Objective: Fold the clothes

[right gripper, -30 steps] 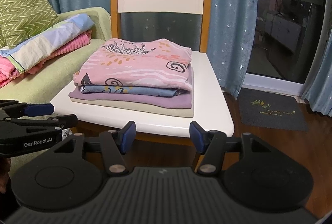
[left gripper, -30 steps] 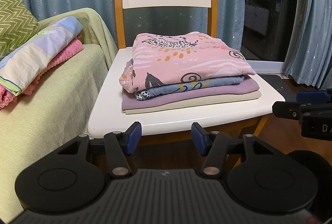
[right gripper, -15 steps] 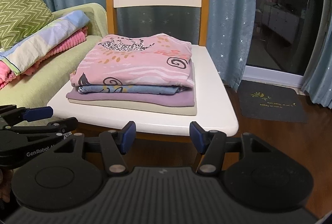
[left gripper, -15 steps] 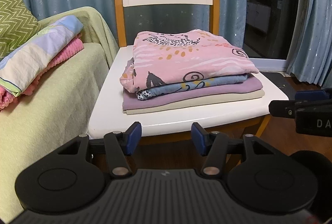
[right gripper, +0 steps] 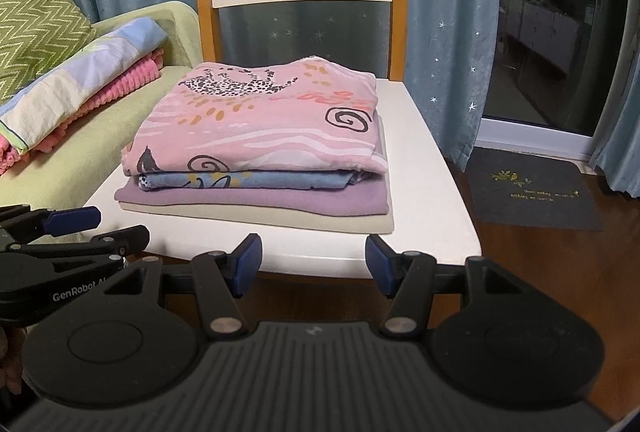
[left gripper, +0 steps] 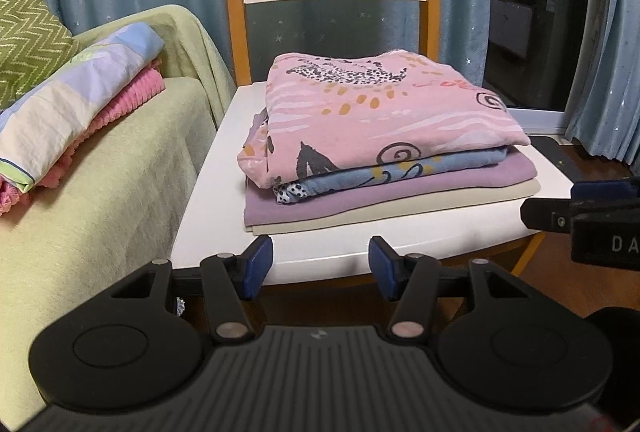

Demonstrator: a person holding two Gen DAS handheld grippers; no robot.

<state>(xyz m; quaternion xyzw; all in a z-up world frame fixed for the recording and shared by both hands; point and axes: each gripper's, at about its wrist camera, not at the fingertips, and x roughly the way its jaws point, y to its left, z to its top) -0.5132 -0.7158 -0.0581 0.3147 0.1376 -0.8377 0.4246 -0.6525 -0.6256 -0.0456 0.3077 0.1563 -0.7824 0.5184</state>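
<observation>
A stack of folded clothes [left gripper: 380, 136] [right gripper: 260, 152] rests on the white seat of a wooden chair [left gripper: 216, 200] [right gripper: 432, 168]: a pink patterned piece on top, then blue, purple and cream ones. My left gripper [left gripper: 320, 264] hangs open just before the seat's front edge, holding nothing. My right gripper [right gripper: 312, 264] is open too, level with the same edge and empty. Each gripper shows at the side of the other's view, the right gripper [left gripper: 580, 208] and the left gripper [right gripper: 76, 232].
A green-covered sofa [left gripper: 100, 200] stands left of the chair with folded pink and pastel blankets [left gripper: 80, 104] and a zigzag cushion [right gripper: 36, 24]. Blue curtains [right gripper: 444, 32] hang behind. A dark doormat [right gripper: 532, 192] lies on the wooden floor by a glass door.
Both grippers have moved closer to the chair and slightly lower, so the stack looks larger. Their jaws stay open; the clothes have not moved.
</observation>
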